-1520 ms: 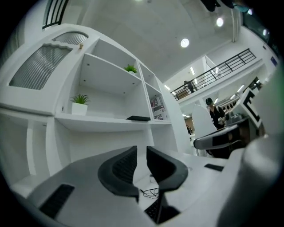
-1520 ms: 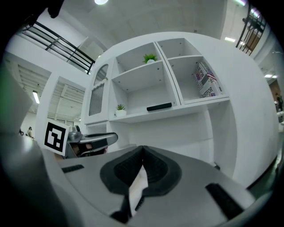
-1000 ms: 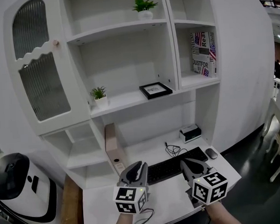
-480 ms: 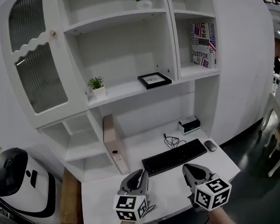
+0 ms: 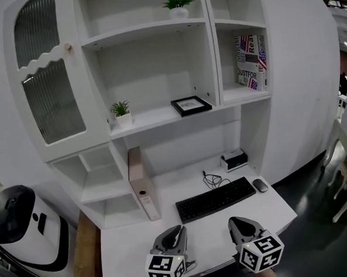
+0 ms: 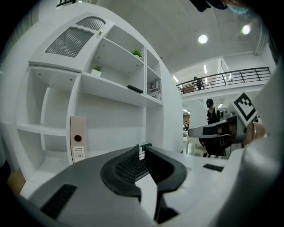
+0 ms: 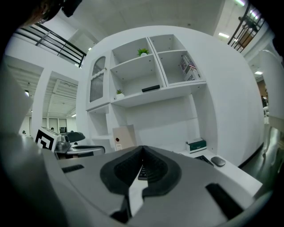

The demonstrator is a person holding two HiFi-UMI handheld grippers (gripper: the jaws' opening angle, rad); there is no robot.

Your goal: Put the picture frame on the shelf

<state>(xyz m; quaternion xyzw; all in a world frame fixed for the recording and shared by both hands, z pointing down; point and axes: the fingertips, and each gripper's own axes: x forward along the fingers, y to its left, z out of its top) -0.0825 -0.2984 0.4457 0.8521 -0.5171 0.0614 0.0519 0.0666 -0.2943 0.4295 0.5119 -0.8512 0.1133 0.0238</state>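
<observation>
We judge the task done: the picture frame (image 5: 191, 105) lies on the far shelf (image 5: 149, 118). Our left gripper (image 5: 177, 230) and right gripper (image 5: 235, 222), both closed and empty, need only rest.

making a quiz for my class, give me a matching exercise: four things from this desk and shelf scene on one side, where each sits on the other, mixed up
1 picture frame
2 keyboard
3 binder
4 books

A upright at the left of the desk
B flat on the middle shelf
C upright in the right-hand compartment
D flat on the desk, left of the mouse

Pairs: 1-B, 2-D, 3-A, 4-C
</observation>
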